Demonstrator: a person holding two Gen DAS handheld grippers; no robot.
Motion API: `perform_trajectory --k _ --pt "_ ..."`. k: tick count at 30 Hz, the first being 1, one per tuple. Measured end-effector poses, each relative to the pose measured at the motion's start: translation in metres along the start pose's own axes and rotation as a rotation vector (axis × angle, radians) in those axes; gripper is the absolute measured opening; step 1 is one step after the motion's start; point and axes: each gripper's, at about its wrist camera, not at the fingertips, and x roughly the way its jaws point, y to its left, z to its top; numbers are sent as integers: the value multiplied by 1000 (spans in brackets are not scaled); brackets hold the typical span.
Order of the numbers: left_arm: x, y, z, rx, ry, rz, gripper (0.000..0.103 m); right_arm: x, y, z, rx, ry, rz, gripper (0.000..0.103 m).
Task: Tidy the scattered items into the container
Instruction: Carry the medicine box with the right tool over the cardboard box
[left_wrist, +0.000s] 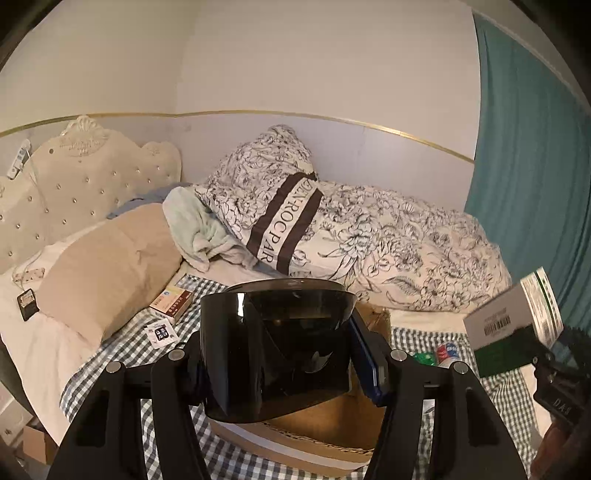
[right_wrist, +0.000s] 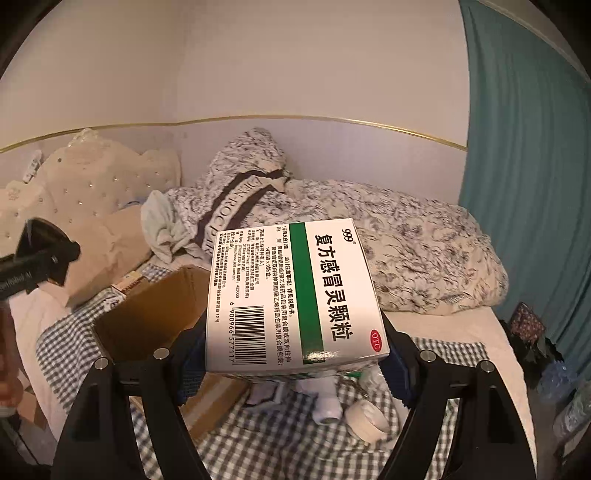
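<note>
Cardboard container box (right_wrist: 147, 317) sits open on the checked bedsheet (left_wrist: 122, 354) between your tongs — left gripper (left_wrist: 284, 365) pinching a dark tinted plastic visor (left_wrist: 277, 350), right gripper (right_wrist: 295, 354) clamping a white-and-green medicine carton (right_wrist: 295, 295) — both held aloft, apparently for dropping in.

Left tongs (left_wrist: 275, 363) clamp a dark visor (left_wrist: 275, 347) — above the cardboard box (left_wrist: 332, 424).

A dark tinted visor (left_wrist: 275, 350), curved and glossy, is held upright above the open brown cardboard box (right_wrist: 147, 317) on the checked bedsheet. A white medicine box (right_wrist: 295, 295) with a green stripe and barcode is held tilted beside the carton. Small packets (left_wrist: 437, 354), possibly sachets, lie on the sheet.
</note>
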Motion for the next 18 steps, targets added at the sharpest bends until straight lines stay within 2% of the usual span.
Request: perform_trajectory --k 13,18 --pt "52 8 -13 49 116 20 62 55 46 4 -32 40 119 78" --pt "83 3 -25 80 191 28 62 78 50 1 -30 76 137 78"
